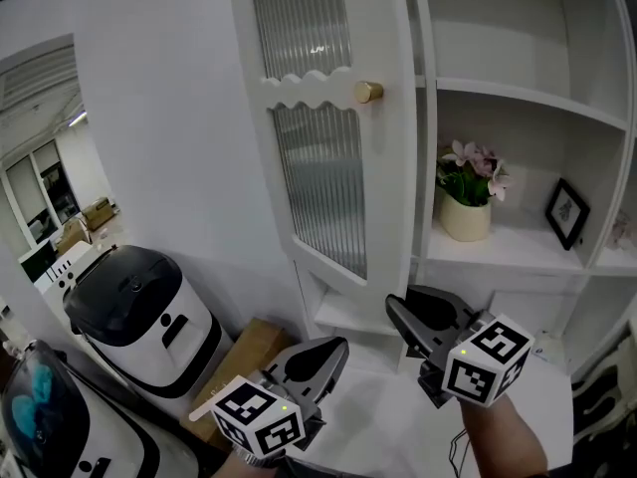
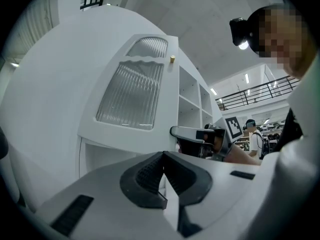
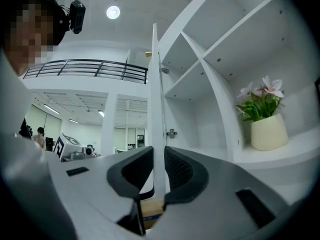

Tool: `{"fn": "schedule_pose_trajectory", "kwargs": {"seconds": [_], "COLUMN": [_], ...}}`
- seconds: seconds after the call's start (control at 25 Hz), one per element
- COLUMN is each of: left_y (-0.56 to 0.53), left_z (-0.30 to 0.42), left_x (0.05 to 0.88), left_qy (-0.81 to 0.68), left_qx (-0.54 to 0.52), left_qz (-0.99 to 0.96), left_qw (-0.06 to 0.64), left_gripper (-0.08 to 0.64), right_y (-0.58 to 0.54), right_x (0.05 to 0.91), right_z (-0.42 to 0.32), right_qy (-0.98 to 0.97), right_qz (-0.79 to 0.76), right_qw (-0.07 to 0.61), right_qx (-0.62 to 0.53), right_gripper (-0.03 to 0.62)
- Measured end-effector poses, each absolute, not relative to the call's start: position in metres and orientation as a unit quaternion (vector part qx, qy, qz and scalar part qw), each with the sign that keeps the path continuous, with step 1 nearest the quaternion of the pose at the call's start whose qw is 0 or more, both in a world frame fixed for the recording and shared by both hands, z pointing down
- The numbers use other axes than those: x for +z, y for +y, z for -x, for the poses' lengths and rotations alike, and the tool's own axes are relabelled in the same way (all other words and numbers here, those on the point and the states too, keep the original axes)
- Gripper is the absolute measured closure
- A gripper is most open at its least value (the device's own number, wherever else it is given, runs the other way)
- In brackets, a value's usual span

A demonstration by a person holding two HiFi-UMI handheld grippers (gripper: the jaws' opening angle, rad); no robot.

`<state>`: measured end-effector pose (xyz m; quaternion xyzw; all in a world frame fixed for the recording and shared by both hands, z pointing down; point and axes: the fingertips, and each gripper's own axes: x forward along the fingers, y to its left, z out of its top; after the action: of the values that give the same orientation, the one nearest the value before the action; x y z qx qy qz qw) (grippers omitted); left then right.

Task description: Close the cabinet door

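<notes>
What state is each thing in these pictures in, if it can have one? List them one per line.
cabinet door, open, swung outwards
left claw, shut, empty
right claw, closed on the door's edge
flower pot, upright on the shelf
picture frame, standing on the same shelf

The cabinet door [image 1: 328, 118] stands left of a shelf [image 1: 523, 251] holding a flower pot [image 1: 465, 217], picture frame [image 1: 567, 212] to its right.

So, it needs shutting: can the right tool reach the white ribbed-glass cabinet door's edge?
Likely yes: nothing intervenes; the right tool seems clamped on the white ribbed-glass cabinet door.
</notes>
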<state>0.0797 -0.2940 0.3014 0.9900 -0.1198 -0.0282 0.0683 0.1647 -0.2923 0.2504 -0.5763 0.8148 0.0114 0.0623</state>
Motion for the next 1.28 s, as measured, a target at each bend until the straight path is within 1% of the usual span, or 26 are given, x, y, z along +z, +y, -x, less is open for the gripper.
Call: {"fn": "schedule_pose_trajectory", "kwargs": {"seconds": [1.08,1.2,1.28], "left_y": [-0.322,-0.325,-0.325], "left_z": [-0.119,-0.122,-0.124], "left_x": [0.306,0.307,0.308], "left_qy": [-0.095,-0.093,-0.090], "left_qx": [-0.020,-0.018,-0.018], "left_qz": [-0.993,-0.993,-0.993], "left_qw": [0.072,0.075,0.075], "left_gripper": [0.554,0.554,0.554], "right_y": [-0.321,-0.325,-0.328], "right_x": [0.251,0.252,0.253], "right_z": [-0.230,-0.239,-0.244], "right_qy": [0.757,0.745,0.739], "right_qz": [0.651,0.664,0.671], "right_qw": [0.045,0.039,0.040], "right_qx": [0.036,0.042,0.041], "right_gripper": [0.509,0.485,0.482]}}
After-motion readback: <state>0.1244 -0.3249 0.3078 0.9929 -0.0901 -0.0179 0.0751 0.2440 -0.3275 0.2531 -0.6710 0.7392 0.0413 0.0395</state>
